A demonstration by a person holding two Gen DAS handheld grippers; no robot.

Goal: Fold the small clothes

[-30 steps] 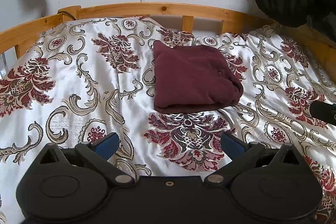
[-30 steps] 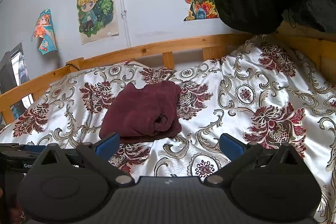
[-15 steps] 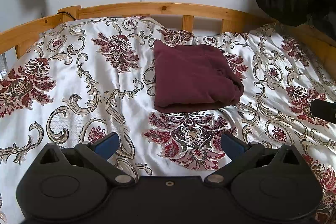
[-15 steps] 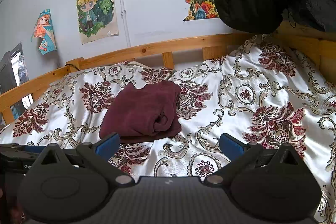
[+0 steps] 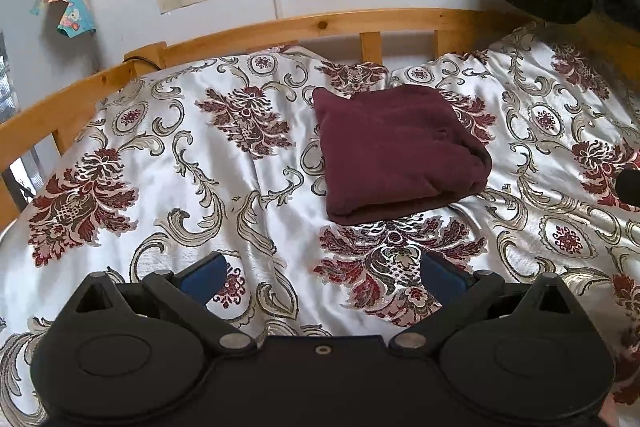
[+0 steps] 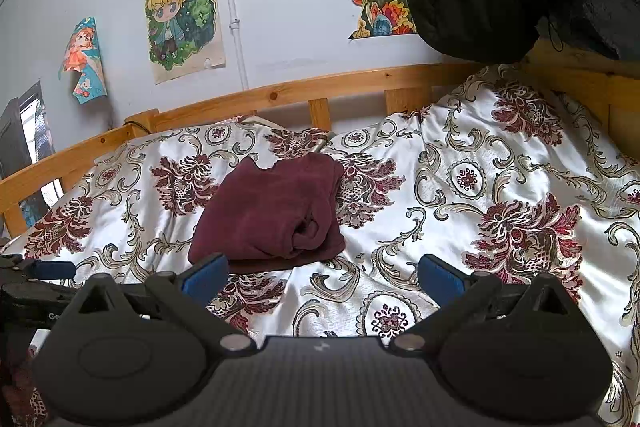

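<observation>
Left gripper (image 5: 322, 269): jaws spread wide, holding nothing, hovering over the bedspread (image 5: 160, 195).
Right gripper (image 6: 322, 267): likewise wide apart and empty.
Change: both views have tilted up a little in the last second, showing more wall; the garment has not moved, so the fold looks finished and the grippers seem to be backing off.
Maroon garment (image 5: 394, 151): folded into a thick, roughly square bundle mid-bed, layered edges bunched at its near right corner.
Bed rail (image 5: 320, 25): behind it.
</observation>
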